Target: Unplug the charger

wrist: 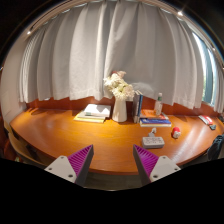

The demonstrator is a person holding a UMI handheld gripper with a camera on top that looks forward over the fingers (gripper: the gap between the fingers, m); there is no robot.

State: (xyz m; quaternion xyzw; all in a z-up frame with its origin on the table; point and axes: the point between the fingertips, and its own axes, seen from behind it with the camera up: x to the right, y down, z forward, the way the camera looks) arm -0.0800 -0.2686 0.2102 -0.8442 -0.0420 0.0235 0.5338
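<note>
A: What sits at the far left, taking the vase as the anchor?

B: Left of the vase, on the wooden table, lies an open book, pages spread, close to the back edge. Behind everything hang pale curtains, running the whole width of the wall.

A: And the vase itself?

B: It is white, standing upright near the back of the table, with pale flowers rising from it. Just right of the vase a few dark books stand upright, touching or nearly touching it.

A: Further right?

B: A small bottle stands right of the vase, behind a blue flat thing that lies on the table. Nearer than those, right of the vase and toward the gripper, rests a small grey boxy object; it may be the charger, but I cannot tell for sure, and I see no cord or socket plainly. A little red item sits further right of the vase, and something with red on it lies at the table's far right edge.

A: The gripper?

B: The gripper hovers above the near edge of the table, well short of the vase. Its fingers stand spread wide apart, purple pads facing inward, with nothing between them. The grey boxy object lies just beyond the right finger, not touched.
</note>
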